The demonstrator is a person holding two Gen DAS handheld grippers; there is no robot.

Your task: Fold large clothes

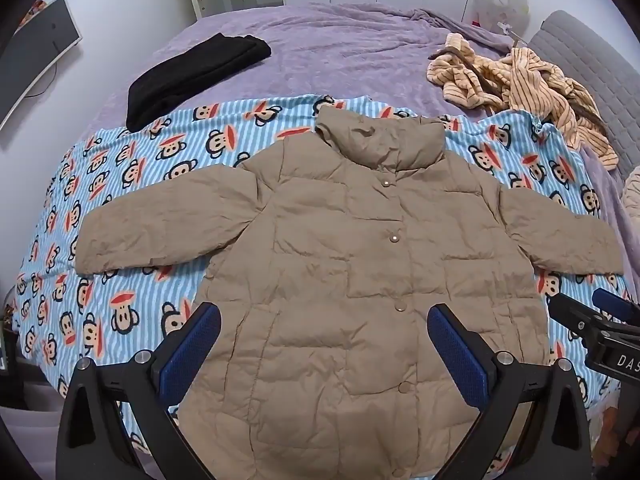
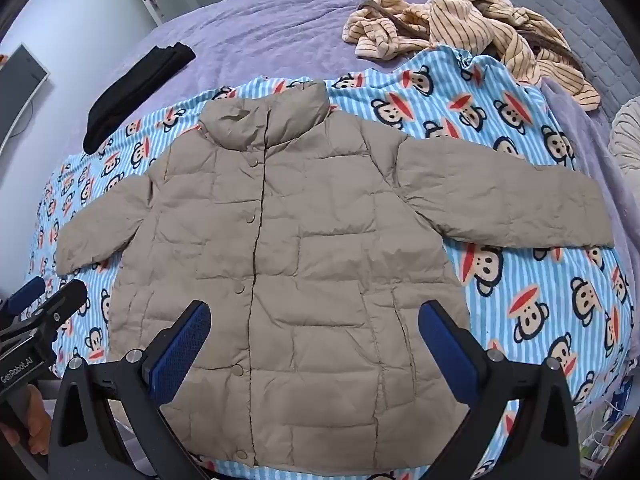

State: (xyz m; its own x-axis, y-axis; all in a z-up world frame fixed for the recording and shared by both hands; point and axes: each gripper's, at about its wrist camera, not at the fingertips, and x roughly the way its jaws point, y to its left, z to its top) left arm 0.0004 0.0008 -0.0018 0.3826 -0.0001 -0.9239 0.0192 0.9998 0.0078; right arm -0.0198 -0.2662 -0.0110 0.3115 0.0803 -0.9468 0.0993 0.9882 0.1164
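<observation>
A tan puffy coat [image 1: 340, 248] lies flat on its back on a bed [image 1: 340, 52]. Its front is snapped shut with a row of round buttons [image 1: 393, 237]. The collar [image 1: 380, 140] points to the far side of the bed and the bottom hem is at the near edge. Both sleeves stick straight out to the sides.

Under the coat is a blue striped blanket [image 1: 132, 184] with monkey faces on it. It covers the near part of the bed. Beyond it the bed is purple.

A folded black cloth [image 1: 192, 76] sits near the far left part of the bed, with one end on the blanket's edge. A bunched-up striped yellow cloth [image 1: 520, 84] lies toward the far right corner, with one end touching the blanket.

The left gripper [image 1: 324, 344] hangs over the bottom of the coat, pointing down. Its two blue pads [image 1: 192, 344] are spread wide and hold nothing. The right gripper [image 2: 314, 340] hangs over the bottom of the coat too, a bit more to the right. Its pads [image 2: 452, 344] are also wide apart with nothing in them. Neither one seems to touch the coat, but that is hard to tell from up here.

A bit of a hand [image 2: 28, 420] shows at the bottom left of the right wrist view, holding the left gripper's handle.
</observation>
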